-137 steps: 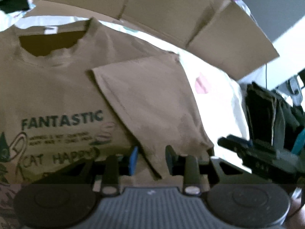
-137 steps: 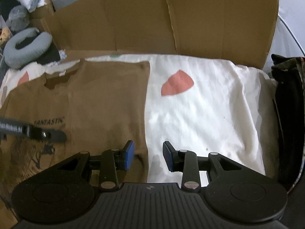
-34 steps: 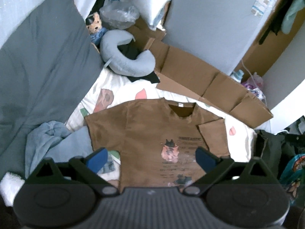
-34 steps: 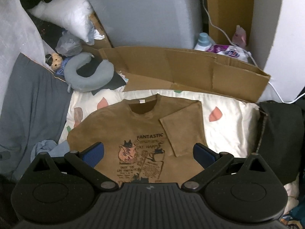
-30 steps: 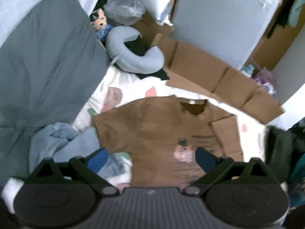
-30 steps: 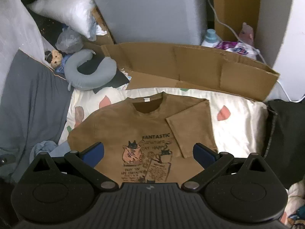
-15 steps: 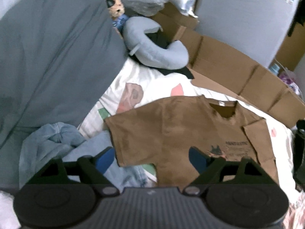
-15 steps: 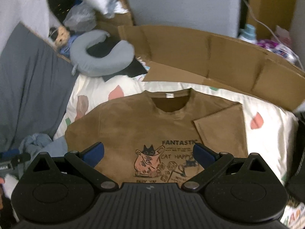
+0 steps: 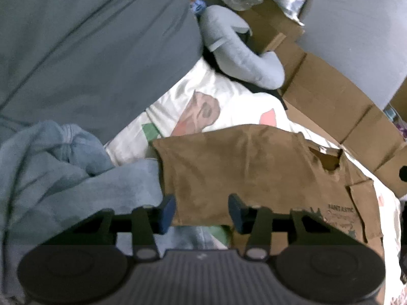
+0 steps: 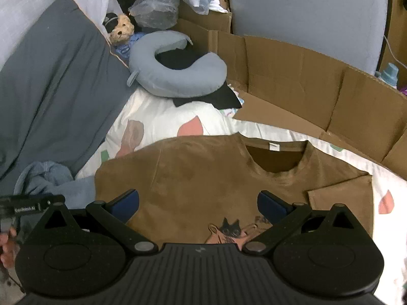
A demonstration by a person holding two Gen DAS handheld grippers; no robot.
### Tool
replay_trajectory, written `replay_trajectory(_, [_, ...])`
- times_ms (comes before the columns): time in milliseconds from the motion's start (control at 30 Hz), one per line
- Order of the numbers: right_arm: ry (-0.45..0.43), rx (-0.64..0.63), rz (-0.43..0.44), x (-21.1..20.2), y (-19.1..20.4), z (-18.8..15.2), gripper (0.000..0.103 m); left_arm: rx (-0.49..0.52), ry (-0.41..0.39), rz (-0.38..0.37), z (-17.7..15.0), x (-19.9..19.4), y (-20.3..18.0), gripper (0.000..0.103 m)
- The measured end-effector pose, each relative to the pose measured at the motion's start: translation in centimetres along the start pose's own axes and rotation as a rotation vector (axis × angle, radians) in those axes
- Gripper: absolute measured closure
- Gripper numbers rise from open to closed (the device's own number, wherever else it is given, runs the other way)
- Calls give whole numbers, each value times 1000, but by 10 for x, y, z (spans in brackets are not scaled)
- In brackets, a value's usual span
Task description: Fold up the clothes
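Brown t-shirt [image 10: 203, 183] spread flat, chest up, on the patterned white sheet [image 10: 157, 119], collar toward the cardboard wall [image 10: 292, 76]. Sleeve on the right side [image 10: 340, 206] already folded in over the chest; other sleeve [image 9: 193, 178] lying out flat, its edge partly over the crumpled blue garment [image 9: 63, 167]. Grey cushion [image 10: 51, 81] along the left, neck pillow [image 10: 175, 73] and teddy bear [image 10: 122, 31] up beyond the collar.

Left gripper [image 9: 201, 212] low over that loose sleeve, jaws part-way in, just been closing, sleeve hem showing in the gap but pads not visibly pressing on it. Nothing gripped yet. Right gripper [image 10: 198, 203] hovering over the chest with jaws spread wide and empty, cat print [image 10: 229, 231] just under it.

Thin, light, soft cotton by the look of it: no stiffness at all, bound to droop and crease wherever lifted, likely to drag its neighbour along. Best pinch probably right at the sleeve hem or the shoulder seam, both layers together, so the flap swings over as one sheet. Worth watching the blue garment beneath, since a deep bite could snag it too. Gentle pull, low lift, then lay across to match the other side.
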State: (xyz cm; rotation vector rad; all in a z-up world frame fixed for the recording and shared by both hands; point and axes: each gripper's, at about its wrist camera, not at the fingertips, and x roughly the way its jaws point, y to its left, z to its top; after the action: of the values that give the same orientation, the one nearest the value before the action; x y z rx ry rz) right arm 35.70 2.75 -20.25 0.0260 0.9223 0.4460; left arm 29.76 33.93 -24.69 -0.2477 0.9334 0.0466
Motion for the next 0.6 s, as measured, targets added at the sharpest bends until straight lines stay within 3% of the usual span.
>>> replay_trajectory(100, [-36, -24, 34, 20, 4, -10, 1, -55, -28, -3, -13, 16, 12, 64])
replay_trajectory(167, [-55, -23, 38, 33, 3, -18, 1, -100, -35, 3, -22, 25, 21, 80])
replay_trajectory(233, [-54, -23, 29, 46, 0, -26, 1, -132, -28, 11, -31, 32, 26, 87])
replay_trajectory(400, [-36, -28, 9, 67, -7, -52, 1, -170, -3, 19, -48, 46, 33, 86])
replay_trajectory(600, [26, -45, 14, 85, -5, -81, 1, -218, 8, -33, -56, 63, 31, 73])
